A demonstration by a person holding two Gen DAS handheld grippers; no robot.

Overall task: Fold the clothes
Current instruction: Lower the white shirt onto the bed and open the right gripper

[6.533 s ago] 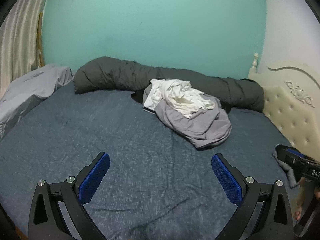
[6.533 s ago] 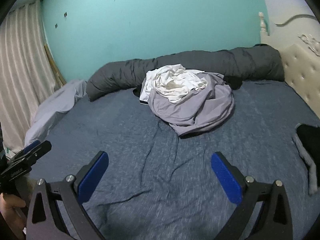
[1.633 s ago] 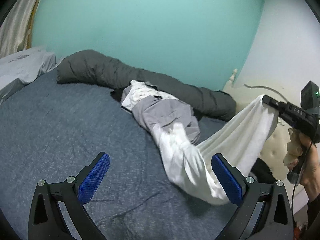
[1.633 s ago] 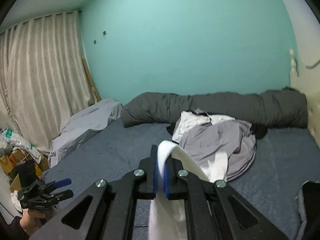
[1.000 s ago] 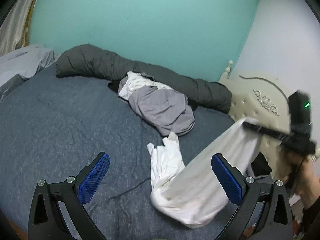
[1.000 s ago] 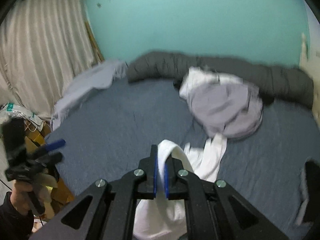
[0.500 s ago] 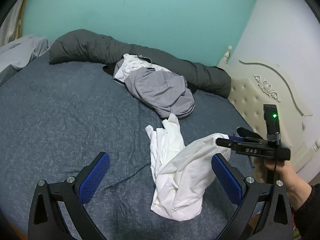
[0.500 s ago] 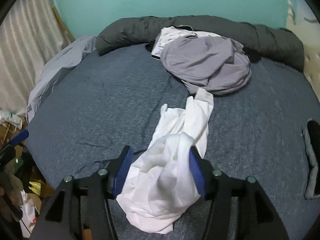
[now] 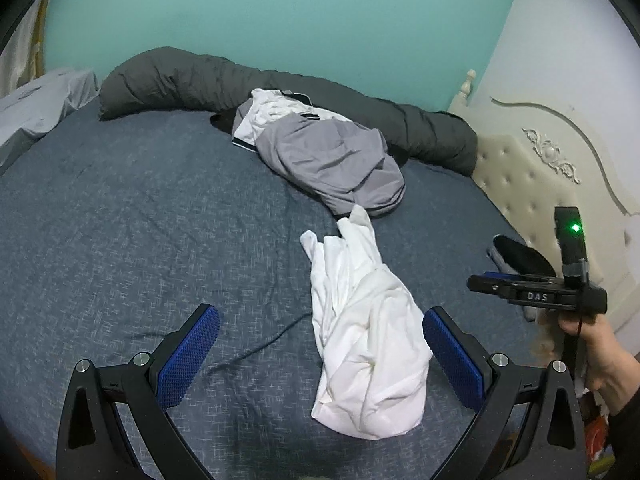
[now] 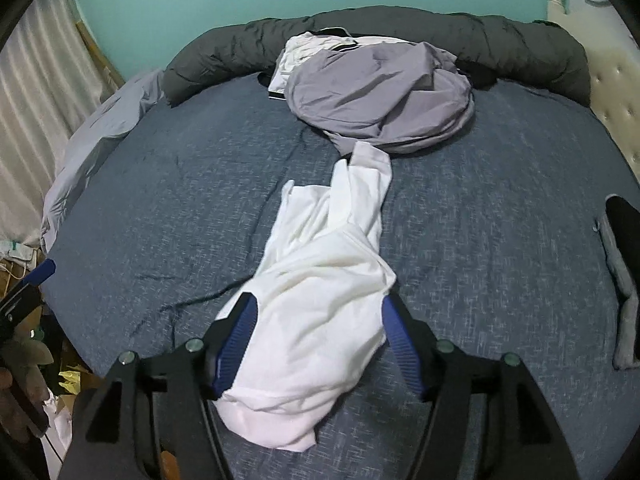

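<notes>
teal wall [image 9: 280,20] backs a bed whose dark blue sheet [image 9: 140,220] fills both views. a white garment [image 9: 360,320] lies crumpled in a long strip on the sheet, its narrow end touching a heap of grey and white clothes [image 9: 332,156]. behind that heap, a dark grey rolled duvet [image 9: 180,84] runs along the wall. right of the heap stands a cream tufted headboard [image 9: 532,184]. the left gripper [image 9: 320,356] is spread wide above the sheet with nothing pinched, the white garment partly between its blue pads. the right gripper [image 10: 316,340] has just been opening; its jaws stand apart over the garment's near end, cloth between them but loose.
</notes>
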